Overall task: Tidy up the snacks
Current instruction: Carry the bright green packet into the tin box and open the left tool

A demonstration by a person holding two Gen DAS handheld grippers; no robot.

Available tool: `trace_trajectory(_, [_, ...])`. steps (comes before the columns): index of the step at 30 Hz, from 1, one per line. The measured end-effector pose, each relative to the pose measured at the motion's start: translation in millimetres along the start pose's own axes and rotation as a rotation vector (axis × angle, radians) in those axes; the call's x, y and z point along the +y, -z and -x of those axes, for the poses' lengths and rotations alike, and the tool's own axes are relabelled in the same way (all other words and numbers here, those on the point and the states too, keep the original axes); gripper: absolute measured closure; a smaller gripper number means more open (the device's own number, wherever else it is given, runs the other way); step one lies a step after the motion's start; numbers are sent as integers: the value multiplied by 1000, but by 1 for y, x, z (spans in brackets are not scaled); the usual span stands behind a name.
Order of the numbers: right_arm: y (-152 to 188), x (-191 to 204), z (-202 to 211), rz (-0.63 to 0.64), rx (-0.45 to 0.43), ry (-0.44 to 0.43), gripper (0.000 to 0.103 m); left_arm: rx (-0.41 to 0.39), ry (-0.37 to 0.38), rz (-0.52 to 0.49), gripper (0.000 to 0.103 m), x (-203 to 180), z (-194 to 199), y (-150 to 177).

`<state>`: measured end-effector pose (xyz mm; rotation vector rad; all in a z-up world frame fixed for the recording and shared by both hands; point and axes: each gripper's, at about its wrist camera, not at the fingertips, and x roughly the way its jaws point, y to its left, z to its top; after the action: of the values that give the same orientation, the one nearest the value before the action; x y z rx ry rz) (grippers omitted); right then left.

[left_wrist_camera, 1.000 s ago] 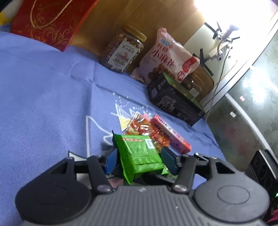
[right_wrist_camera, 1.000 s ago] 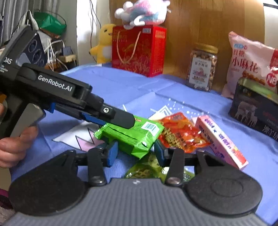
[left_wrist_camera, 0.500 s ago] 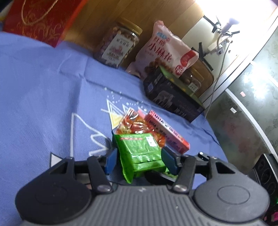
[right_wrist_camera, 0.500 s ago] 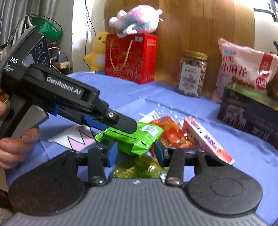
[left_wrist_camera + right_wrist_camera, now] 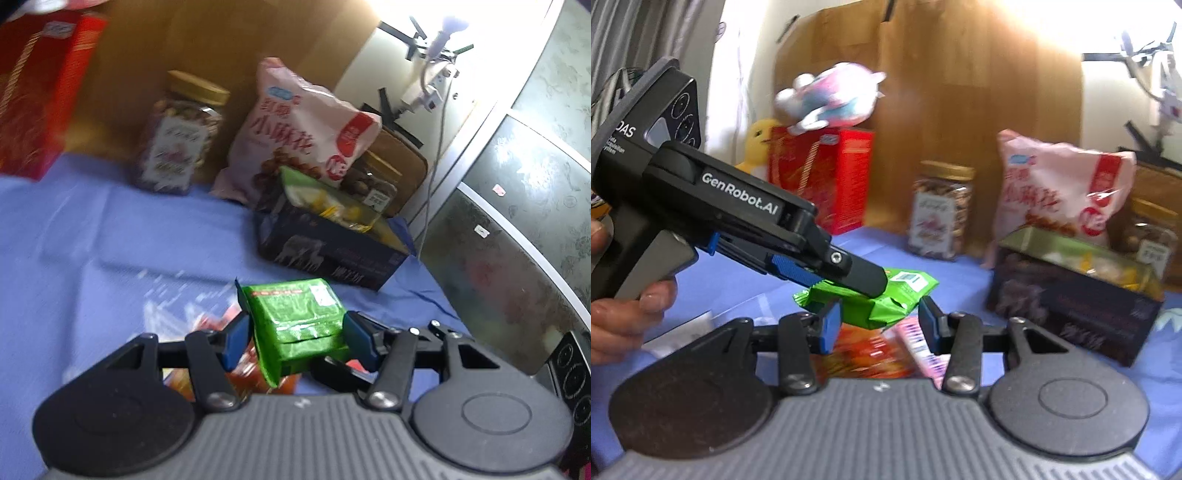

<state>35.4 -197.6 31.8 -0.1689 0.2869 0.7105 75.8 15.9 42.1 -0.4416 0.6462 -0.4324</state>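
Blurring hides cloth print; left gripper (image 5: 295, 334) clamps green packet (image 5: 297, 314), lifted clear. Right gripper (image 5: 877, 325) half-open, empty. Dark box (image 5: 1067, 306) near.

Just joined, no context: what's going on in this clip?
A person is sorting snacks with two handheld grippers. The left gripper grips a green snack packet, lifted above the blue tablecloth. The right gripper hangs beside it, holding nothing. The dark box beyond looks the likely destination.
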Motion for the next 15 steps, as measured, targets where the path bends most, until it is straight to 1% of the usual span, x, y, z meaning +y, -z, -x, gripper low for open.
trace_trajectory(5, [-7,-32,-2,0,-43,70,55,6,33,-34,49,-21,-31,-27])
trace_trajectory(9, [-10,-53,-6,12,-75,124,55,4,47,-67,49,-36,-55,-48])
trace_trajectory(15, [-17,-80,-25,39,-102,211,55,27,72,-56,48,-45,-98,-84])
